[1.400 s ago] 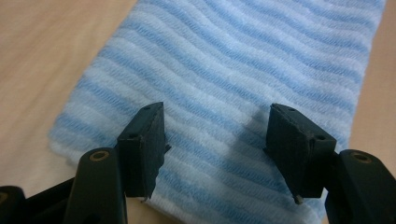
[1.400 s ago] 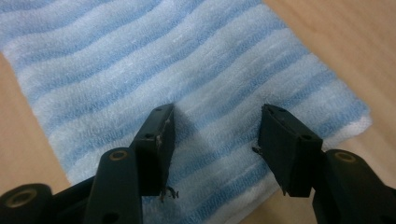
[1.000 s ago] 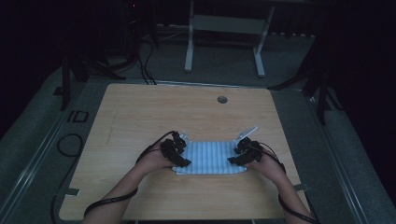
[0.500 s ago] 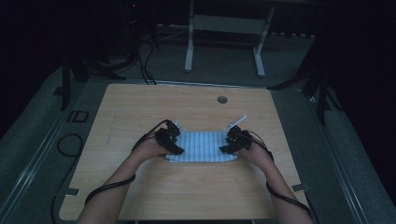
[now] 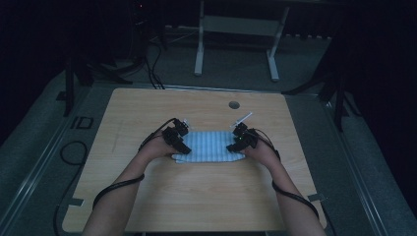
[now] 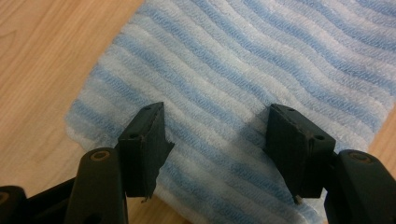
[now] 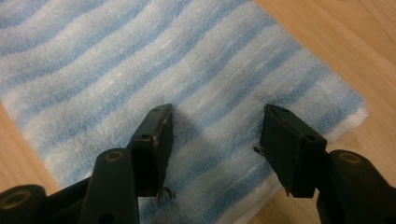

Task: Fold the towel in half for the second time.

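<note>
While both hands rest at the near middle of the wooden desk (image 5: 147, 206), a folded towel (image 5: 209, 146) with pale blue and white wavy stripes lies flat between them, its long side running across the desk. At the towel's left end sit the left tongs (image 5: 181, 145), and in the left gripper view these tongs (image 6: 215, 140) stand open, the two black jaws spread apart above the striped cloth with nothing clamped between them; the towel (image 6: 261, 84) spreads under and beyond them, one rounded corner showing at the left against bare wood. At the towel's right end sit the right tongs (image 5: 235, 144). In the right gripper view they (image 7: 215, 140) are likewise open, jaws apart over the towel (image 7: 140, 70), whose folded layered edge shows at the lower right near the desk surface (image 7: 345, 42). Whether the jaw tips press on the cloth cannot be told. A small round hole (image 5: 234, 104) sits in the desk farther back, well apart from the towel.
</note>
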Demonstrator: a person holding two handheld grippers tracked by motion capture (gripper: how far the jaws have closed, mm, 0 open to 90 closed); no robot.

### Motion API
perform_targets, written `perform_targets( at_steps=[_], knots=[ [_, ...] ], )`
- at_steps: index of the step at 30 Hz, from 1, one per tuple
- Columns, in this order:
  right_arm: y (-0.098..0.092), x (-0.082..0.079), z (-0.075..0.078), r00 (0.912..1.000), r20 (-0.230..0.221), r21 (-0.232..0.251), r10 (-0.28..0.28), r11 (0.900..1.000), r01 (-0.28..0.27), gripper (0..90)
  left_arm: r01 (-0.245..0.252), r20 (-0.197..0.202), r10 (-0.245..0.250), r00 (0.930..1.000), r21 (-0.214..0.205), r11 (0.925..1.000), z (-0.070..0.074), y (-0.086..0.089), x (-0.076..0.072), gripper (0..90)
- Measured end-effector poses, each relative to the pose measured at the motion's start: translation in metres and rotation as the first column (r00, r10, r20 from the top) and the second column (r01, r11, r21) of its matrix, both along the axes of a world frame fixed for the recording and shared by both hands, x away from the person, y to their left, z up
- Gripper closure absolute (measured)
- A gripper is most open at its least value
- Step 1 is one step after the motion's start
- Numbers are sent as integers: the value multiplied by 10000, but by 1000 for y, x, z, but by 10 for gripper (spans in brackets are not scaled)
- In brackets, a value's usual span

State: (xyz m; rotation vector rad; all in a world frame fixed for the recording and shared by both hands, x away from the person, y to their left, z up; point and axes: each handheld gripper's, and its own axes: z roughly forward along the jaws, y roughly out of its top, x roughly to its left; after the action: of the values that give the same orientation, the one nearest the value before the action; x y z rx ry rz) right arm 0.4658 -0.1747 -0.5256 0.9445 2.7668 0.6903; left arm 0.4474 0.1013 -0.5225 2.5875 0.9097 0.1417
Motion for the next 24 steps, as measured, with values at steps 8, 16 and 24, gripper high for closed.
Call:
perform_targets(
  at_steps=[8,16,24],
  knots=[
    [2,4,-1,9999,-8,128,-109,9999,109,430,-176,-24,176,9998,-98,9998,-1,2,6,379],
    [3,4,2,9998,218,-16,26,10000,-26,400,-341,19,342,9994,-299,9990,2,4,3,377],
    [12,-9,4,9988,217,498,447,9977,-457,221,-515,132,539,9985,-1421,9885,11,0,-10,274]
  ],
)
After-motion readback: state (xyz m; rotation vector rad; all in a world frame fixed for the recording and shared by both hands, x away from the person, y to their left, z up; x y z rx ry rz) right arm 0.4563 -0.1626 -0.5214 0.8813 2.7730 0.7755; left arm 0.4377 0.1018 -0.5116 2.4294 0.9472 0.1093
